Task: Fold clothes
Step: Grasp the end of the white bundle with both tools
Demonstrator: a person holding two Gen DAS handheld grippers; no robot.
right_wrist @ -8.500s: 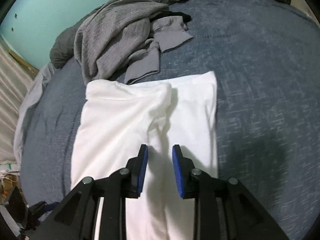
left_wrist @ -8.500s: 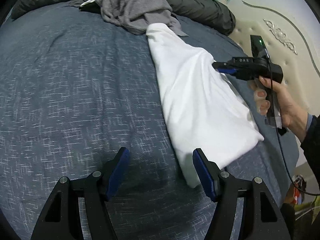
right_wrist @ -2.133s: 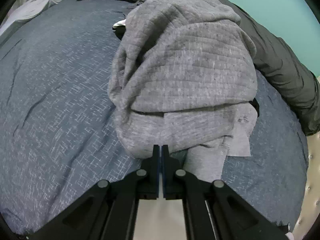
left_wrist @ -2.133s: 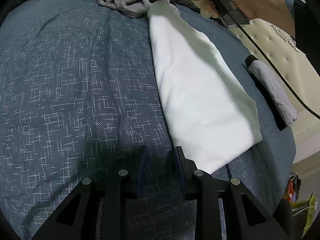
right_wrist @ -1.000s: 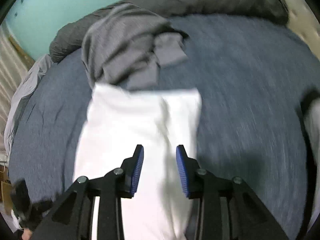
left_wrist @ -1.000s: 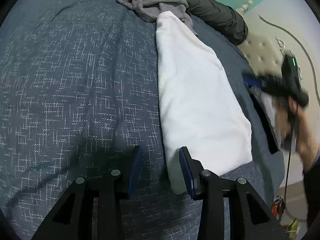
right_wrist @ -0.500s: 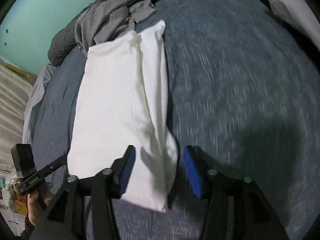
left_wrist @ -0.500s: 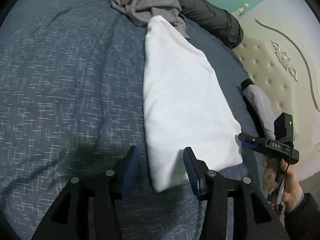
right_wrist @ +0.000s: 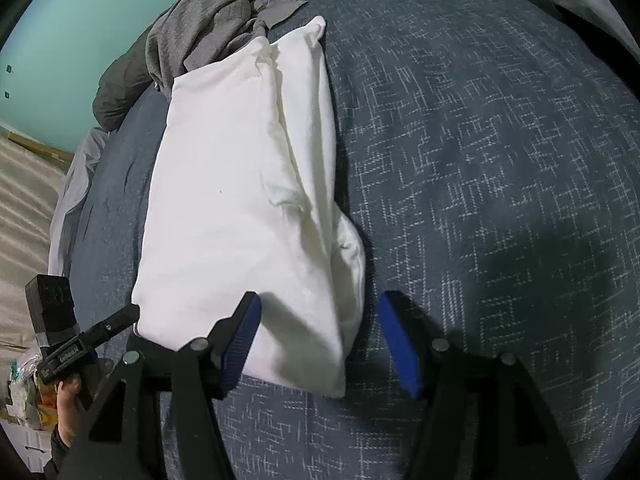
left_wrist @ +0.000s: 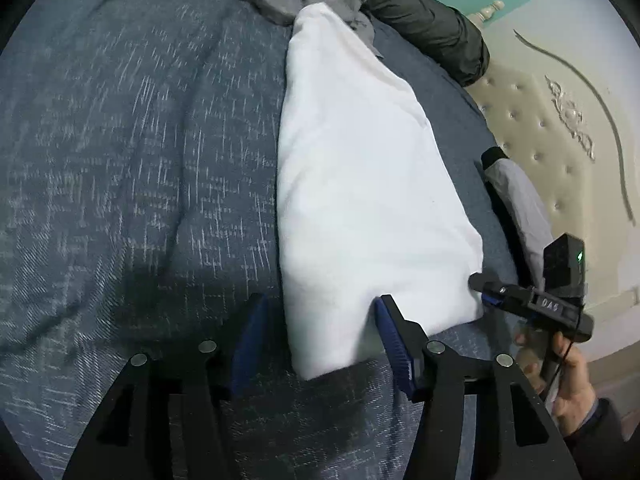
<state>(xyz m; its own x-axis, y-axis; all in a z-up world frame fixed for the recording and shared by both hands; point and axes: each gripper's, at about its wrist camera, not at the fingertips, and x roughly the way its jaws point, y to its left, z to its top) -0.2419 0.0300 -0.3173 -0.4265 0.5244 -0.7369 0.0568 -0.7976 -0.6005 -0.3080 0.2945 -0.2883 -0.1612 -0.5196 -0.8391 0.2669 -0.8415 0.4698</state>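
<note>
Cloth fills the left wrist view: a white garment (left_wrist: 360,184), folded lengthwise, lies on the blue bedspread (left_wrist: 120,160), its near corner between the opening jaws of the left gripper (left_wrist: 320,336), ungripped. From the right wrist, the right gripper (right_wrist: 320,344) likewise widens around the other near corner. Judged next: pinch both corners, then fold the near end away.

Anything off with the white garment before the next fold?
Mostly tidy. The white garment lies folded into a long strip on the bed cover, but its folded-over flap is rumpled with a small pucker, and its far end touches the unfolded grey clothes. Both grippers' jaws are opening around its near corners.
</note>
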